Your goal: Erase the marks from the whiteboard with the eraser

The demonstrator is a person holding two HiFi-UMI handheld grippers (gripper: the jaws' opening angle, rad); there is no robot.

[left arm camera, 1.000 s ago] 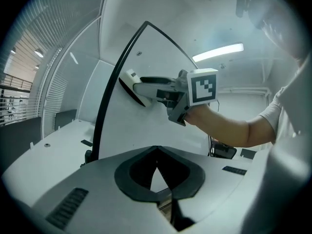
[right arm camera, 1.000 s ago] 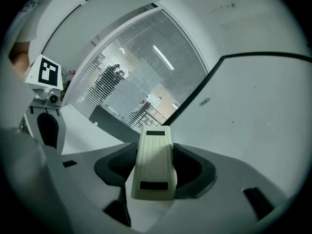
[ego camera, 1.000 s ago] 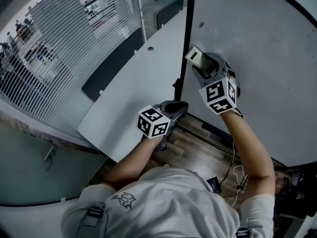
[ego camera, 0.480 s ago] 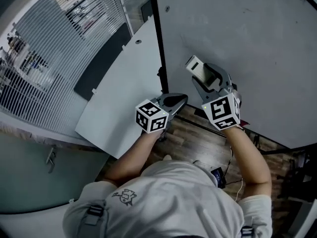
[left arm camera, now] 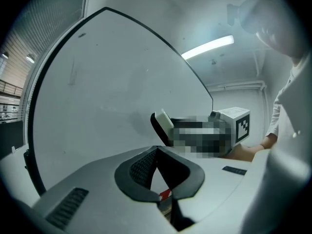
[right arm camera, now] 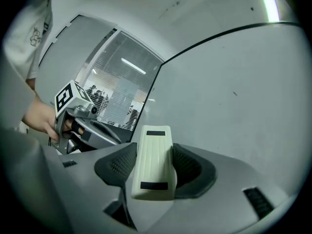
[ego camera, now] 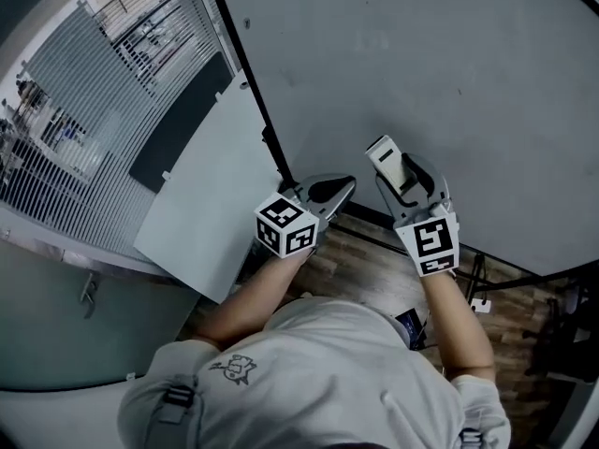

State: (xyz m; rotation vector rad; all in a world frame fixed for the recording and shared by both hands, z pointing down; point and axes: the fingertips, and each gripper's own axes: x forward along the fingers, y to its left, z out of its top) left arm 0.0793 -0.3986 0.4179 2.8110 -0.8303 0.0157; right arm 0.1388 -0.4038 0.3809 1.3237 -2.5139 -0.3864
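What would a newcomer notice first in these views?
The big pale whiteboard fills the upper right of the head view, with hardly a mark showing. Next comes the cream eraser clamped in the right gripper near the board's lower edge, with the left gripper shut and empty beside it.

The whiteboard is cut off by the top and right edges of the head view; any marks on it are too faint to tell. The eraser hides its wiping face, and whether it touches the board cannot be judged. Figures behind the blinds are too small to resolve.
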